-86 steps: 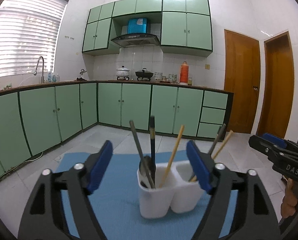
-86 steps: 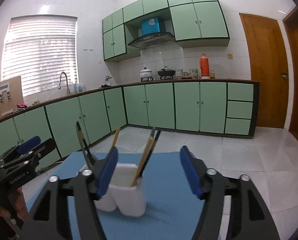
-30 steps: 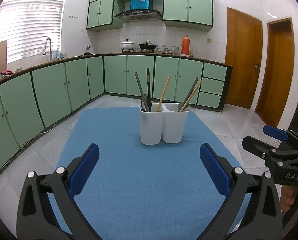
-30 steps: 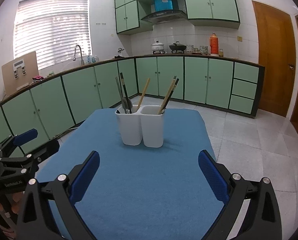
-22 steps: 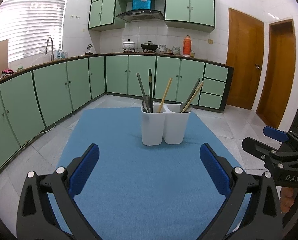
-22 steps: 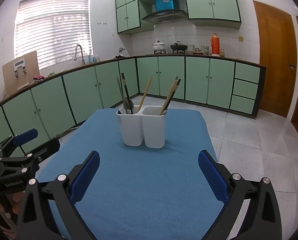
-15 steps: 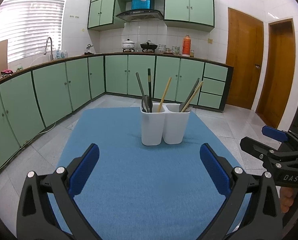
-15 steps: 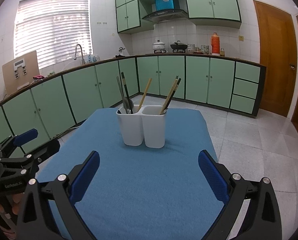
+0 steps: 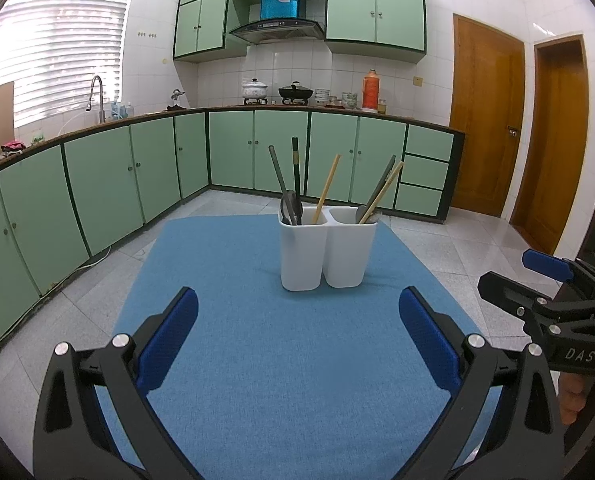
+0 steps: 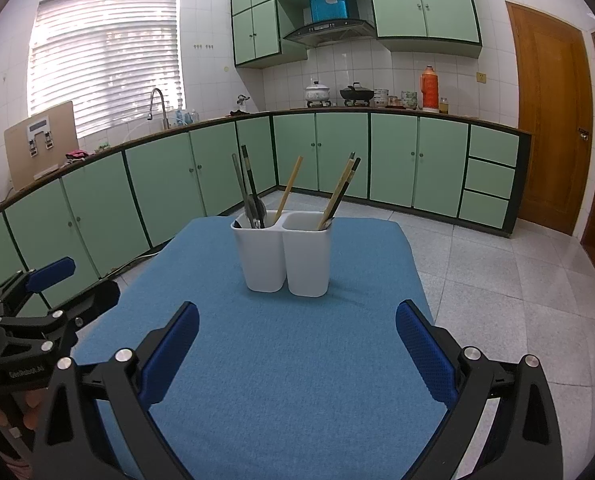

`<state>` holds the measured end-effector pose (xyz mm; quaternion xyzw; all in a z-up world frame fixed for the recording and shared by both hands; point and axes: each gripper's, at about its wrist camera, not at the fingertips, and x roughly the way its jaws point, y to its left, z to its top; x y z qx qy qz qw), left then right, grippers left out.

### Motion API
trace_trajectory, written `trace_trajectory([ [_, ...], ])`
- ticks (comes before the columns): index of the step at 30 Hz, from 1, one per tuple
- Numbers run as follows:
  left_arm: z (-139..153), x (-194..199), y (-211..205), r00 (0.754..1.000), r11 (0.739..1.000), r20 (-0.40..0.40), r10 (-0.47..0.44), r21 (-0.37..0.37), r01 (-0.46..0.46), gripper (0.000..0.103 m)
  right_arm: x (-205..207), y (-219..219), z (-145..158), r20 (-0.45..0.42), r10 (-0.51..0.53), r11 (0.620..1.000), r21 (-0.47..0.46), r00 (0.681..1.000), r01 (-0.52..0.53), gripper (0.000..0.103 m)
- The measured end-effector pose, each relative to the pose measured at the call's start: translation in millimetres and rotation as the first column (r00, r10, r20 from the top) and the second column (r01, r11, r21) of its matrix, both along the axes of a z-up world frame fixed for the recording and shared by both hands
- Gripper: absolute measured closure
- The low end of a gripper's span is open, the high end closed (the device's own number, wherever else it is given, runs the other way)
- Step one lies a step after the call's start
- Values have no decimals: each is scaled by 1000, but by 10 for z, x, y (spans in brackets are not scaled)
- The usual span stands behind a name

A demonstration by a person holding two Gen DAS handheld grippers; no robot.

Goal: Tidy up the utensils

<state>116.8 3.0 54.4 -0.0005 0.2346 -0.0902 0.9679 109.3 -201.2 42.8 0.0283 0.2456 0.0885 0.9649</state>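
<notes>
A white two-compartment utensil holder [image 9: 325, 254] [image 10: 283, 260] stands upright toward the far end of a blue mat [image 9: 281, 360] [image 10: 293, 368]. Its left cup holds a spoon [image 9: 289, 208], a dark chopstick [image 9: 296, 172] and a wooden chopstick [image 9: 327, 188]. The right cup holds a spoon, a wooden chopstick [image 9: 383, 192] and a dark chopstick [image 10: 345, 186]. My left gripper [image 9: 297, 340] is open and empty, well short of the holder. My right gripper [image 10: 297, 344] is likewise open and empty, beside the left one and seen from the side at the right edge of the left view [image 9: 553, 300].
The mat covers a table [image 10: 411, 248] whose edges drop to a tiled floor [image 10: 497, 264]. Green cabinets [image 9: 137, 176] line the left and far walls. Two wooden doors [image 9: 485, 116] stand at the right. A person's hand [image 9: 573, 396] holds the right gripper.
Both grippers have pulled back from the holder since 2.9 s ago and opened wider. Over the last second almost nothing has moved.
</notes>
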Motion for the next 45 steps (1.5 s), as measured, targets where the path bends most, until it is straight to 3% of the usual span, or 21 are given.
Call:
trace_trajectory([
  [45,12,-8,-26,1000,1000,3,2,-5,-2,5,-41,7,42,15,7,1000,-9,1000,-6,6],
])
